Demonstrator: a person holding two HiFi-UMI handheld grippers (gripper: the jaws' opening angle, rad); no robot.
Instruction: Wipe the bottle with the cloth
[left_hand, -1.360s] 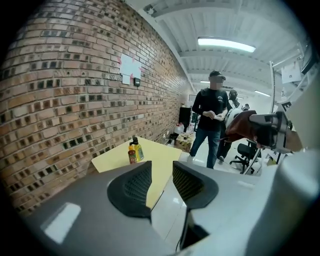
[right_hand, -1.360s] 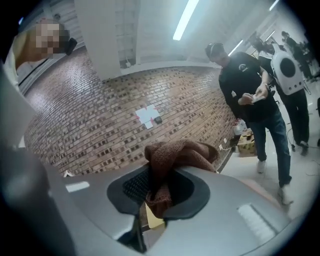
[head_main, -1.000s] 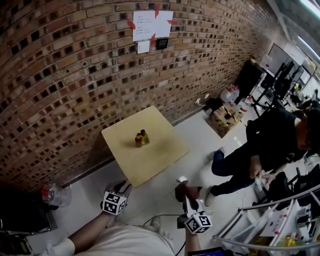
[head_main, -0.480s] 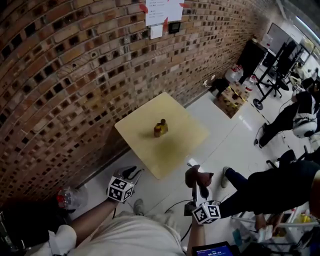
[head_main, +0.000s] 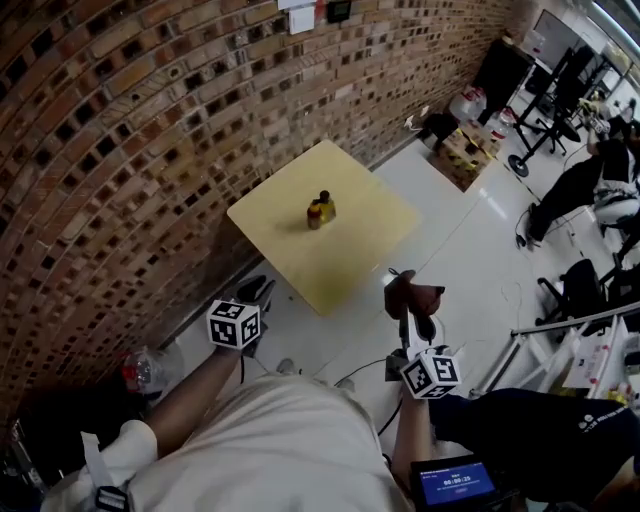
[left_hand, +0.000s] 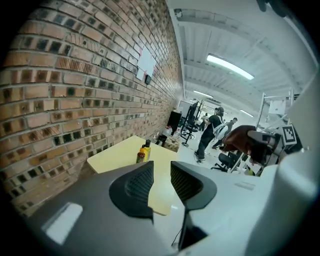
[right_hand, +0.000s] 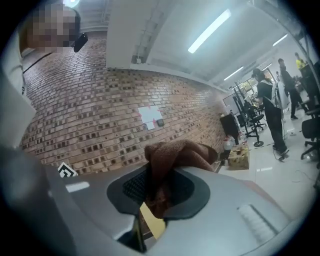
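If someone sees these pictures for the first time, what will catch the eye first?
First, the brown cloth bunched in the right gripper's jaws, at the head view's lower right. Then the yellow bottle standing in the middle of the small pale table beside the brick wall.

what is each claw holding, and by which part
Right claw: the brown cloth, pinched at a bunched fold. Left claw: nothing; its jaws have just been closing on empty air.
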